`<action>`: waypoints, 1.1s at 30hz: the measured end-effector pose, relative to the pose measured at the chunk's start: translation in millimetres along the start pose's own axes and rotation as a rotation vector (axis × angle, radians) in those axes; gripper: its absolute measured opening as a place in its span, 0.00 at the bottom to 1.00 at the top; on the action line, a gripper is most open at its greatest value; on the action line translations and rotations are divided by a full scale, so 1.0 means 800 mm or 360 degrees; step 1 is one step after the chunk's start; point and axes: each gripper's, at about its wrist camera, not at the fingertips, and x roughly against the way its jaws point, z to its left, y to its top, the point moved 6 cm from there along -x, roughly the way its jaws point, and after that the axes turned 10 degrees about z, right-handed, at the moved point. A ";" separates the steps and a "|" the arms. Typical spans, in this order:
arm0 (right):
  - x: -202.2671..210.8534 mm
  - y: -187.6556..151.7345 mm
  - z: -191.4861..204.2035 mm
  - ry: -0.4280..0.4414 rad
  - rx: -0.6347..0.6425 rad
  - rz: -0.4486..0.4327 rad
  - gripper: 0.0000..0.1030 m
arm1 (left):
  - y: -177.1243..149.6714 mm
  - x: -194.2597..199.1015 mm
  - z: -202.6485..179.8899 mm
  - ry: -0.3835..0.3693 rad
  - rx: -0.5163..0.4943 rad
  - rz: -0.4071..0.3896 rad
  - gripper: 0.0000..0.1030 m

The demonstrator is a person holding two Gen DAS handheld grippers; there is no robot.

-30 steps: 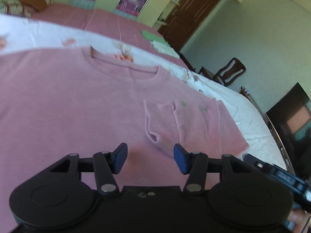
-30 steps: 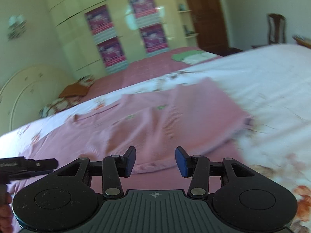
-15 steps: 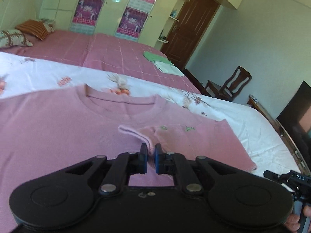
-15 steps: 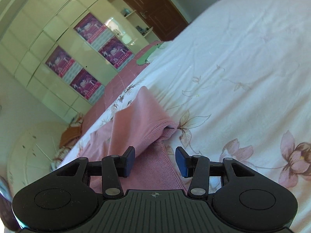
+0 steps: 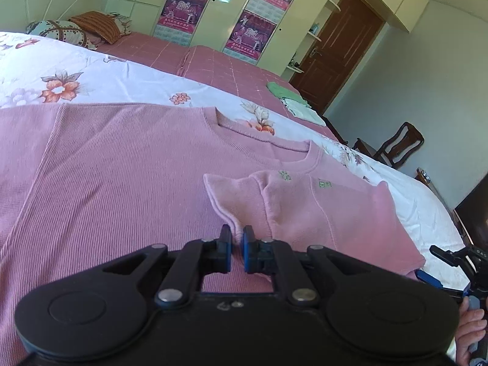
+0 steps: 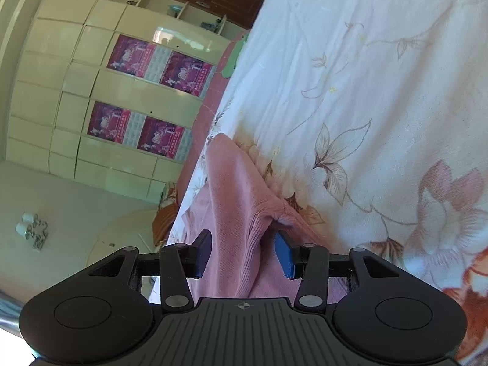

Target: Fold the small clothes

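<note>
The left tongs pinch the folded-in sleeve cuff of a pink top spread on the flowered bed sheet. Far right of them, what seems the right tongs hover by the top's edge.

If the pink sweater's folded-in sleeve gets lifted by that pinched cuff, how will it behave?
Probably floppy: the sleeve already curls and ripples where the left gripper pinches it. The ribbed knit of the pink sweater looks soft, likely to drape and drag rather than slide cleanly.
</note>
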 end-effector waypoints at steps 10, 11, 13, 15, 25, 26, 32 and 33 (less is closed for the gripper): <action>0.000 0.003 0.002 -0.0229 0.0217 -0.0008 0.05 | -0.001 -0.002 0.013 -0.0042 0.0079 -0.0089 0.05; 0.006 0.000 0.005 -0.0227 0.0252 -0.0021 0.05 | 0.000 0.008 0.009 -0.0039 0.0057 -0.0150 0.05; 0.020 -0.008 0.012 -0.0257 0.0343 -0.0070 0.05 | -0.004 0.013 0.005 -0.0001 0.0017 -0.0173 0.05; 0.023 -0.015 0.012 -0.0303 0.0391 -0.0056 0.05 | -0.011 -0.001 0.008 0.0055 -0.0009 -0.0076 0.06; 0.061 -0.024 0.059 -0.0401 0.0850 -0.0073 0.54 | 0.039 -0.011 0.022 0.0068 -0.0060 -0.0090 0.43; 0.057 -0.018 0.065 -0.0400 0.0873 -0.0083 0.54 | 0.043 -0.020 0.021 0.0061 -0.0067 -0.0046 0.39; -0.013 0.025 0.094 -0.0405 0.0947 -0.0071 0.43 | 0.044 -0.057 -0.001 0.0054 -0.0191 0.0079 0.08; -0.028 0.032 0.095 -0.0413 0.0943 -0.0058 0.43 | 0.044 -0.060 -0.003 0.0045 -0.0188 0.0074 0.08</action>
